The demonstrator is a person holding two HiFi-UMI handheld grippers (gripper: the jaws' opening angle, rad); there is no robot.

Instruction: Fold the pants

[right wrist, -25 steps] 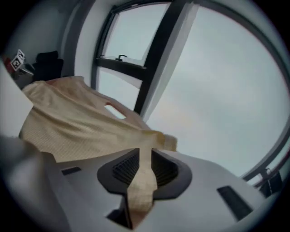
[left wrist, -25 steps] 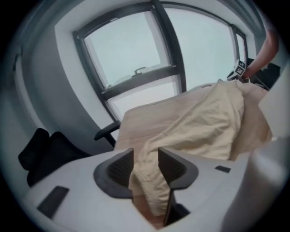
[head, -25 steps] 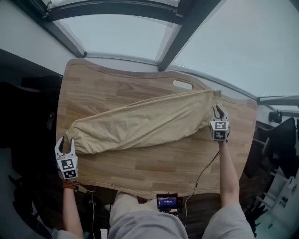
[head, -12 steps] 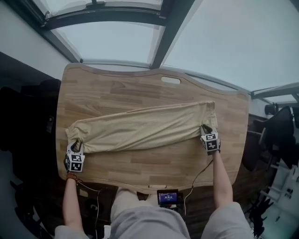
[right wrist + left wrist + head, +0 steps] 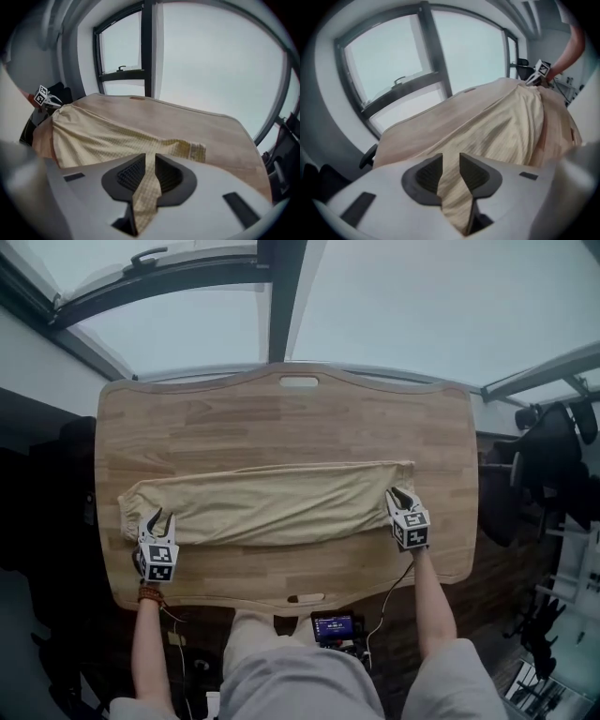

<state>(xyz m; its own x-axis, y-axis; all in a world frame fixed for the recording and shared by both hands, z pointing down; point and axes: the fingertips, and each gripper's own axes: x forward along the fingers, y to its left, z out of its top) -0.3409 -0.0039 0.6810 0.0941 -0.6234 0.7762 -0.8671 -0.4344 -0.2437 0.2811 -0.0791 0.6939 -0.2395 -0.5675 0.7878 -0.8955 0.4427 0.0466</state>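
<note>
Beige pants lie stretched left to right across the wooden table. My left gripper is at their left end, near the front left of the table. In the left gripper view its jaws have just been closing, and cloth fills the gap between the pads. My right gripper holds the right end. In the right gripper view its jaws have just been opening a little, with a strip of the pants still pinched between them.
The table has a handle slot at its far edge, and large windows stand beyond it. A small device with a lit screen sits below the near edge, by the person's knees. Dark chairs stand to the right.
Both grippers have drawn the pants toward the near edge. The cloth, raised and slanted before, now lies lower and straighter across the table.
</note>
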